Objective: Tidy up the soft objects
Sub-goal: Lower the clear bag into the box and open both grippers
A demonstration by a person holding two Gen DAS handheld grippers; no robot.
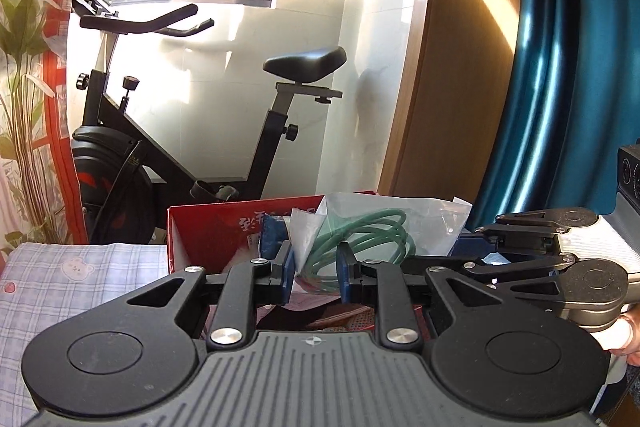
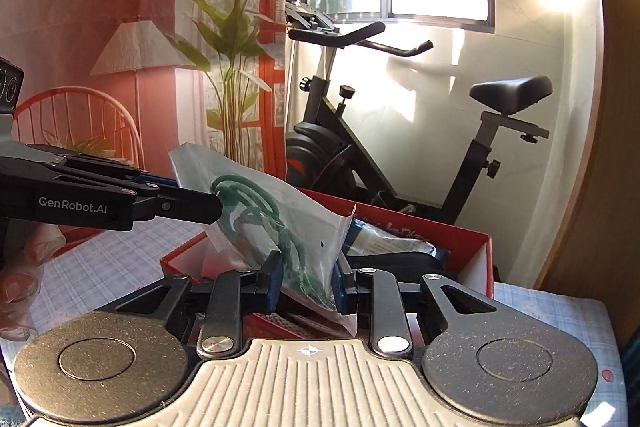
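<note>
Both grippers' fingers (image 1: 289, 269) pinch crinkly clear bag (image 2: 280, 219) (green coil).

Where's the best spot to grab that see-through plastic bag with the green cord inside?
Probably the flat edges of the clear plastic bag, one from each side. The film there is thin and pinches flat, while the coiled green cord bulges mid-bag. The left gripper and right gripper hold it that way above the red box.

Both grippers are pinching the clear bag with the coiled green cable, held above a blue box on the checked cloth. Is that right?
Not quite: the box is red, not blue, as the right wrist view shows. The rest holds: the left gripper and right gripper both pinch the clear bag with the green cable above the checked cloth.
</note>
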